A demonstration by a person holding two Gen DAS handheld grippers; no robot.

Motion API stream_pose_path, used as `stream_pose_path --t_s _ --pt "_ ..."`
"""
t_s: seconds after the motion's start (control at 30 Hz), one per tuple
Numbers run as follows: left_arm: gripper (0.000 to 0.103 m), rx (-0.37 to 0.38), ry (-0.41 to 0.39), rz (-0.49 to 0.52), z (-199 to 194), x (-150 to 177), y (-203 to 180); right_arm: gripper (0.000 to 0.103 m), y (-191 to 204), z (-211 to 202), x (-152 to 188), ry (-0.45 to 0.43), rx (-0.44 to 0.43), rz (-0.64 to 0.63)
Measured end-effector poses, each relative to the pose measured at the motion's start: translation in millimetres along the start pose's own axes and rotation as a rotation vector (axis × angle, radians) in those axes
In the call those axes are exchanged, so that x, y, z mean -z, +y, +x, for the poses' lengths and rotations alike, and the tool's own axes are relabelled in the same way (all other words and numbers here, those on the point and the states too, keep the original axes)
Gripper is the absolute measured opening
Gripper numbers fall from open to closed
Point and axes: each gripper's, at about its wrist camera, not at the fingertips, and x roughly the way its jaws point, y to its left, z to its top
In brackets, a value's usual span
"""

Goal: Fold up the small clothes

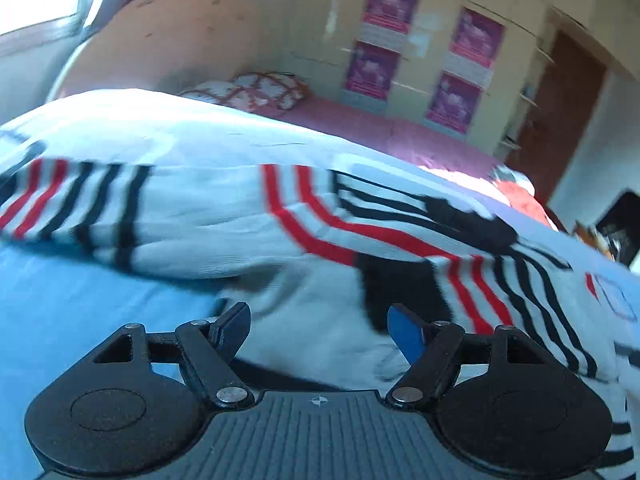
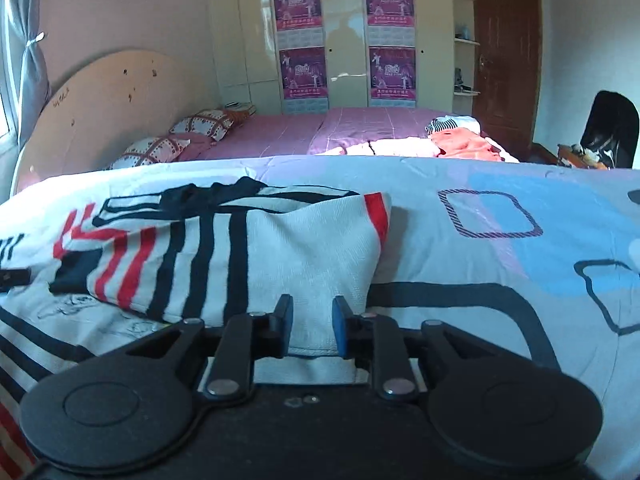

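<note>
A white knitted garment [image 1: 224,216] with red and black stripes lies crumpled across the patterned bed cover [image 1: 80,300]. My left gripper [image 1: 320,324] hovers over its near edge, jaws spread wide with nothing pinched between the pads. In the right wrist view the same garment [image 2: 312,248] is folded over on itself, with its white hem toward me. My right gripper [image 2: 313,322] has its jaws a little apart. The hem sits in the gap between the fingers, and the pads do not visibly press on it.
The blue and white cover [image 2: 480,280] stretches bare to the right of the garment. Behind it lie a pink bed [image 2: 320,128] with pillows [image 2: 200,124] and a pile of orange and white clothes [image 2: 464,140]. A dark chair [image 2: 612,128] stands at the far right.
</note>
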Motion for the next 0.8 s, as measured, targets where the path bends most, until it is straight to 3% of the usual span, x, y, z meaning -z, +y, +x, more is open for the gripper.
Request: stream_pose_path --t_s 0.17,0.23,0.3,0.5,0.63,0.7,0.8 --pt "0.074 -0.115 -0.101 -0.416 -18.4 -2.8 162.6 0.023 22.6 -10.1 7.4 0.022 0.0 0.018" --pt "0.057 -0.135 -0.141 -0.55 -17.3 -4.2 217.5 0.023 34.7 -14.8 10.2 0.03 0.013 0.02" --pt "0.05 -0.12 -0.15 -0.66 -9.8 -6.2 263.0 0.023 46.2 -17.4 10.4 0.035 0.037 0.04" --pt "0.048 -0.006 -0.149 -0.76 30.3 -33.6 329.3 0.023 88.0 -18.4 1.6 0.036 0.069 0.13" --pt "0.045 -0.004 -0.156 -0.737 53.1 -49.3 342.4 0.023 113.8 -17.8 -9.2 0.027 0.066 0.134" --pt "0.005 -0.055 -0.119 -0.699 66.1 -57.1 345.2 0.023 122.8 -17.7 -13.6 0.022 0.067 0.12" --pt "0.005 -0.018 -0.152 -0.685 63.3 -66.8 344.8 0.023 128.7 -20.7 -17.2 0.012 0.072 0.112"
